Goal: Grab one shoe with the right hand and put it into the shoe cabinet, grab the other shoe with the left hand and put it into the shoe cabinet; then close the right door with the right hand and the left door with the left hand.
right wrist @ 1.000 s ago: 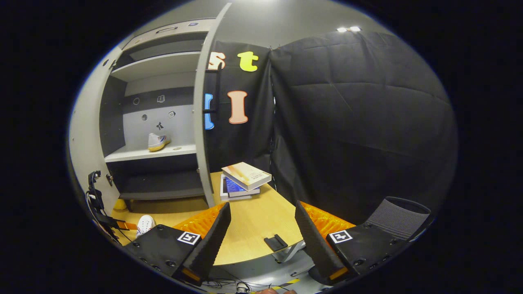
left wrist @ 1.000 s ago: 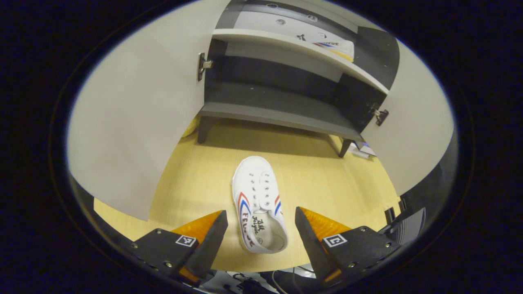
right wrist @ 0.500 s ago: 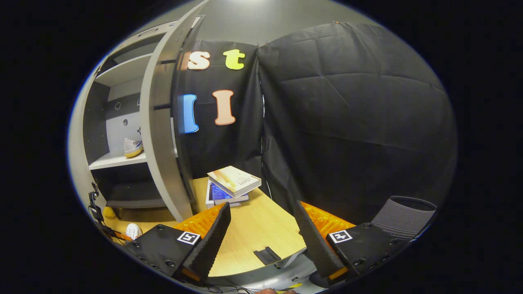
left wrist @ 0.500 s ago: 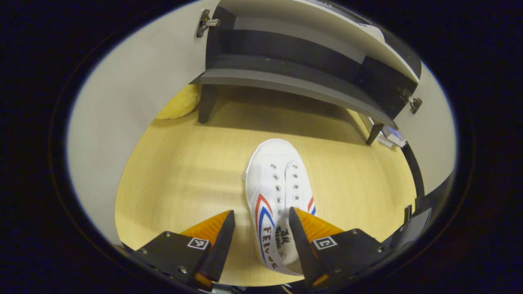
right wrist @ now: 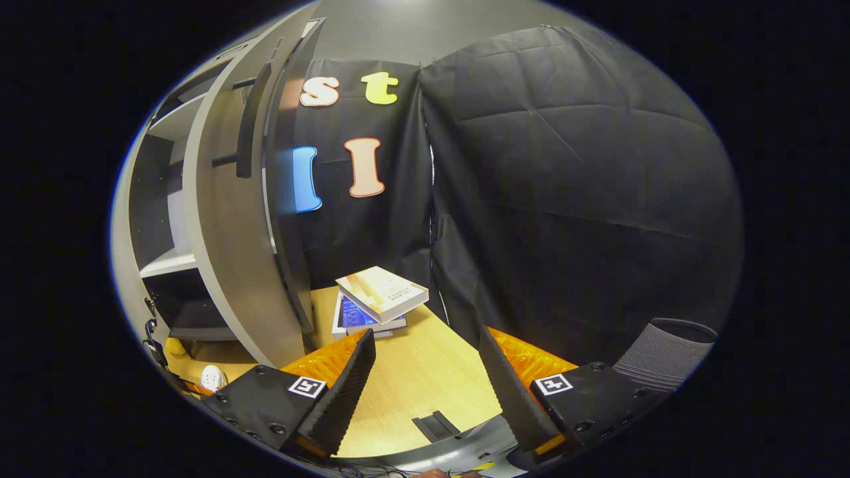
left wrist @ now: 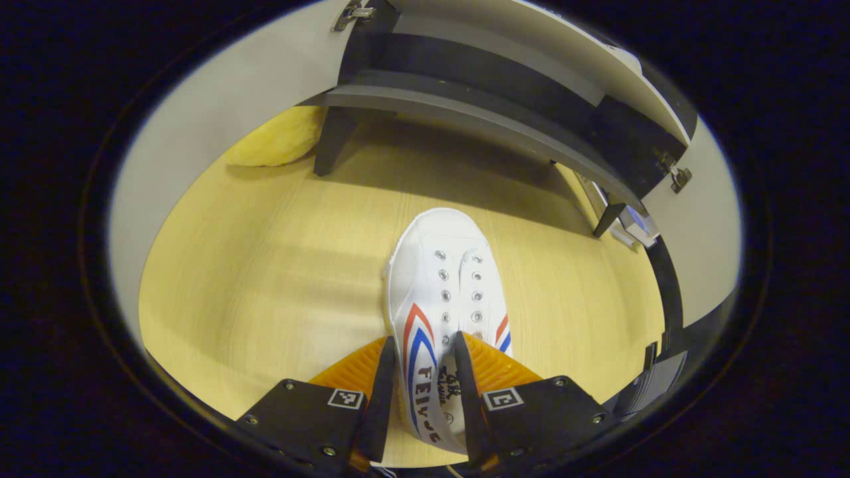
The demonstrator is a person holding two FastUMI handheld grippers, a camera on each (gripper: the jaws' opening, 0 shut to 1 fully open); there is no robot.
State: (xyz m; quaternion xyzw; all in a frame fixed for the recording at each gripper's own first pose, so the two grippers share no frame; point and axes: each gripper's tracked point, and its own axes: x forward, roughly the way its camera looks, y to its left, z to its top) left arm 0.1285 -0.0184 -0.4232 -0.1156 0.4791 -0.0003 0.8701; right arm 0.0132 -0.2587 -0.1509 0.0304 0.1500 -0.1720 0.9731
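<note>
Light wood floor [left wrist: 279,265], black cloth wall [right wrist: 564,199] behind, grey ceiling up top. One white shoe [left wrist: 443,292] lies on the floor in front of the shoe cabinet [left wrist: 491,86], toe toward it. The left gripper [left wrist: 422,392] is clamped on the shoe's heel end, both fingers pressing its sides. The right gripper [right wrist: 425,385] hangs spread wide with nothing in it, above the floor. Two or three books [right wrist: 378,302] are stacked by the right door [right wrist: 229,219], which hides most of the shelves. A yellow lump [left wrist: 279,136] by the cabinet leg is hard to make out
</note>
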